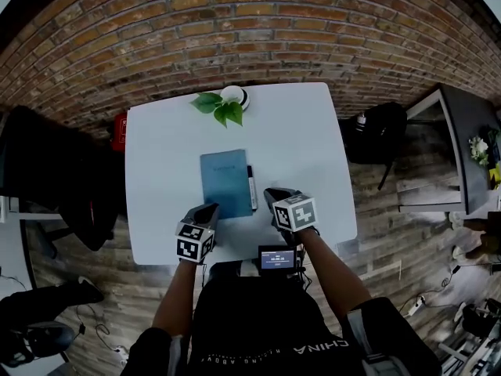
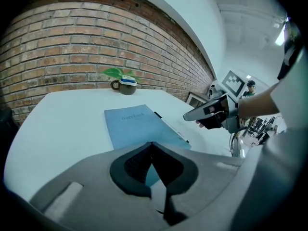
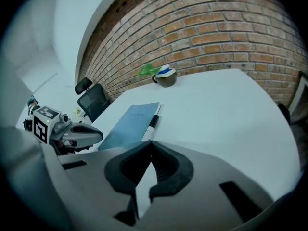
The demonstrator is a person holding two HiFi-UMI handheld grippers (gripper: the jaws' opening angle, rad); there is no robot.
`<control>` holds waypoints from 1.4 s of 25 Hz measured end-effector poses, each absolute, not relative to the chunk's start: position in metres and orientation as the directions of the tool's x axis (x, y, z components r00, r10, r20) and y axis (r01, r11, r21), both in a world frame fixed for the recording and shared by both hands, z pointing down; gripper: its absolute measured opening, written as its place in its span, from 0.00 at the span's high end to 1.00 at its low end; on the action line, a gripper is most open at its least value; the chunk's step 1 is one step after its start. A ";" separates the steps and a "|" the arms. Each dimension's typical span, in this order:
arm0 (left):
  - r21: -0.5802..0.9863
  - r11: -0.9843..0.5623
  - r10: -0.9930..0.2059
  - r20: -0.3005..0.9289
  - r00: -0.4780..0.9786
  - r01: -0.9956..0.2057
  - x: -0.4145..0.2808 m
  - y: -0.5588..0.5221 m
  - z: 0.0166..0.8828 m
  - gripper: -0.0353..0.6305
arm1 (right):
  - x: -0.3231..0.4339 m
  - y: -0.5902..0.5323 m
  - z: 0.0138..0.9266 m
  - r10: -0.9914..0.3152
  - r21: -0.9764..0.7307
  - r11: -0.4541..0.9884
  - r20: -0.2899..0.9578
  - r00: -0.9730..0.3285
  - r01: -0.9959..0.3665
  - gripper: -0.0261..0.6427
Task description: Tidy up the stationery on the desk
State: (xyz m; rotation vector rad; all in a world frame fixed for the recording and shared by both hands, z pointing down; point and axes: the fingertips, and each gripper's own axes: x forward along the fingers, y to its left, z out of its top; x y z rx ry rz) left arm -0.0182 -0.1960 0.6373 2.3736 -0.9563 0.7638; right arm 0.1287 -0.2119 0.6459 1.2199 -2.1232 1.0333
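Brickwork [image 1: 235, 30] curves across the 12 o'clock side of the room. A floor [image 1: 391, 233] of worn wooden planks runs under a white bench [image 1: 156, 171] with rounded corners. A black chair [image 1: 47, 178] stands off the bench at 9 o'clock, and another dark seat [image 1: 376, 131] stands at 2 o'clock. At the bench's 12 o'clock edge sits a small potted plant [image 1: 223, 104] with broad green leaves. At its 6 o'clock edge, close to the person's body, is a small black device [image 1: 277, 258] with a lit screen.

Near the middle of the bench lies the notebook [image 1: 225, 183], flat and closed. Its long axis runs from 12 to 6 o'clock with a slight lean. The cover is a plain mid-blue, with the pale word "notebook" printed toward the 12 o'clock end. The pen [image 1: 251, 188] lies along the notebook's 3 o'clock edge, parallel and just beside it; whether the two touch cannot be told. The pen's dark part points toward 12 o'clock and its white part toward 6 o'clock.

The left gripper [image 1: 207, 210] hovers at the notebook's 7 o'clock corner, its fingers [image 2: 130, 165] clenched tip to tip on nothing. The right gripper [image 1: 274, 197] hangs near the pen, at 4 o'clock of it, its fingers [image 3: 168, 170] likewise pressed together and empty.
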 end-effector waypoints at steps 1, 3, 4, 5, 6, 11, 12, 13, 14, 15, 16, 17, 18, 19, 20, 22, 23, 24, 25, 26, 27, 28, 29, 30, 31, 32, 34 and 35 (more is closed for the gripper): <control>0.207 -0.644 -0.483 0.636 0.601 -0.737 -0.017 -0.192 0.636 0.93 | 0.131 -0.209 0.643 -0.511 -0.359 0.352 0.701 -0.498 -0.865 0.94; 0.205 -0.629 -0.507 0.623 0.596 -0.750 -0.013 -0.185 0.632 0.93 | 0.135 -0.203 0.637 -0.511 -0.328 0.415 0.687 -0.516 -0.849 0.95; 0.205 -0.620 -0.519 0.616 0.592 -0.757 -0.011 -0.180 0.630 0.93 | 0.138 -0.199 0.635 -0.513 -0.315 0.439 0.681 -0.522 -0.842 0.95; 0.206 -0.611 -0.532 0.609 0.589 -0.764 -0.009 -0.175 0.627 0.93 | 0.140 -0.196 0.633 -0.514 -0.305 0.457 0.676 -0.528 -0.835 0.95; 0.206 -0.603 -0.544 0.600 0.586 -0.771 -0.007 -0.170 0.625 0.93 | 0.142 -0.191 0.632 -0.514 -0.299 0.470 0.671 -0.533 -0.830 0.95; 0.203 -0.596 -0.564 0.583 0.585 -0.777 0.000 -0.136 0.622 0.93 | 0.143 -0.167 0.629 -0.527 -0.289 0.496 0.649 -0.548 -0.819 0.95; 0.203 -0.599 -0.562 0.583 0.587 -0.775 0.000 -0.128 0.622 0.93 | 0.142 -0.159 0.627 -0.531 -0.288 0.497 0.645 -0.549 -0.819 0.95; 0.203 -0.600 -0.560 0.583 0.588 -0.774 -0.001 -0.121 0.622 0.93 | 0.141 -0.152 0.625 -0.534 -0.285 0.499 0.642 -0.549 -0.818 0.95; 0.203 -0.602 -0.559 0.584 0.589 -0.773 -0.002 -0.114 0.621 0.93 | 0.141 -0.145 0.622 -0.537 -0.280 0.502 0.640 -0.549 -0.818 0.95; 0.202 -0.603 -0.560 0.583 0.589 -0.772 -0.003 -0.108 0.619 0.93 | 0.139 -0.138 0.620 -0.541 -0.274 0.505 0.639 -0.547 -0.819 0.95; 0.201 -0.605 -0.561 0.580 0.591 -0.771 -0.005 -0.102 0.617 0.93 | 0.138 -0.130 0.617 -0.545 -0.268 0.506 0.638 -0.545 -0.820 0.95; 0.199 -0.608 -0.562 0.575 0.594 -0.768 -0.007 -0.096 0.616 0.93 | 0.136 -0.123 0.616 -0.550 -0.263 0.506 0.636 -0.542 -0.822 0.95; 0.195 -0.614 -0.564 0.570 0.598 -0.765 -0.009 -0.090 0.614 0.93 | 0.134 -0.115 0.614 -0.557 -0.259 0.502 0.633 -0.537 -0.825 0.95; 0.190 -0.622 -0.565 0.564 0.603 -0.760 -0.012 -0.083 0.613 0.93 | 0.131 -0.106 0.612 -0.566 -0.254 0.497 0.630 -0.532 -0.830 0.95; 0.185 -0.630 -0.564 0.558 0.608 -0.754 -0.015 -0.075 0.612 0.93 | 0.128 -0.097 0.610 -0.576 -0.248 0.492 0.627 -0.525 -0.835 0.95; 0.177 -0.648 -0.560 0.549 0.620 -0.741 -0.021 -0.056 0.610 0.93 | 0.121 -0.078 0.606 -0.597 -0.230 0.482 0.619 -0.509 -0.845 0.95; 0.172 -0.656 -0.557 0.548 0.625 -0.735 -0.025 -0.044 0.609 0.93 | 0.116 -0.067 0.604 -0.608 -0.219 0.479 0.616 -0.501 -0.850 0.95; 0.165 -0.663 -0.554 0.547 0.628 -0.730 -0.030 -0.031 0.610 0.93 | 0.110 -0.055 0.601 -0.618 -0.210 0.475 0.613 -0.493 -0.855 0.95; 0.158 -0.672 -0.552 0.545 0.631 -0.724 -0.036 -0.018 0.609 0.93 | 0.104 -0.042 0.599 -0.628 -0.202 0.470 0.608 -0.486 -0.859 0.95; 0.150 -0.681 -0.551 0.539 0.637 -0.716 -0.042 -0.005 0.608 0.93 | 0.098 -0.029 0.596 -0.640 -0.194 0.463 0.602 -0.478 -0.865 0.95; 0.143 -0.692 -0.550 0.531 0.644 -0.708 -0.047 0.007 0.606 0.93 | 0.093 -0.016 0.593 -0.653 -0.186 0.455 0.595 -0.468 -0.871 0.95; 0.137 -0.700 -0.550 0.523 0.651 -0.701 -0.052 0.019 0.603 0.93 | 0.088 -0.003 0.590 -0.667 -0.176 0.447 0.587 -0.458 -0.877 0.95; 0.132 -0.706 -0.552 0.514 0.657 -0.696 -0.058 0.032 0.601 0.93 | 0.083 0.010 0.587 -0.680 -0.167 0.439 0.581 -0.448 -0.883 0.95; 0.128 -0.709 -0.555 0.504 0.661 -0.693 -0.065 0.046 0.599 0.93 | 0.077 0.025 0.584 -0.691 -0.157 0.432 0.575 -0.438 -0.888 0.95; 0.125 -0.711 -0.560 0.494 0.665 -0.692 -0.071 0.059 0.597 0.93 | 0.072 0.038 0.582 -0.700 -0.149 0.427 0.571 -0.430 -0.892 0.95; 0.121 -0.713 -0.565 0.485 0.668 -0.691 -0.078 0.071 0.595 0.93 | 0.067 0.050 0.580 -0.707 -0.142 0.422 0.567 -0.423 -0.895 0.95; 0.116 -0.717 -0.569 0.473 0.673 -0.687 -0.087 0.093 0.592 0.93 | 0.060 0.074 0.577 -0.716 -0.132 0.412 0.565 -0.410 -0.902 0.95; 0.116 -0.719 -0.568 0.469 0.676 -0.685 -0.090 0.104 0.592 0.93 | 0.058 0.086 0.575 -0.719 -0.128 0.407 0.565 -0.404 -0.904 0.95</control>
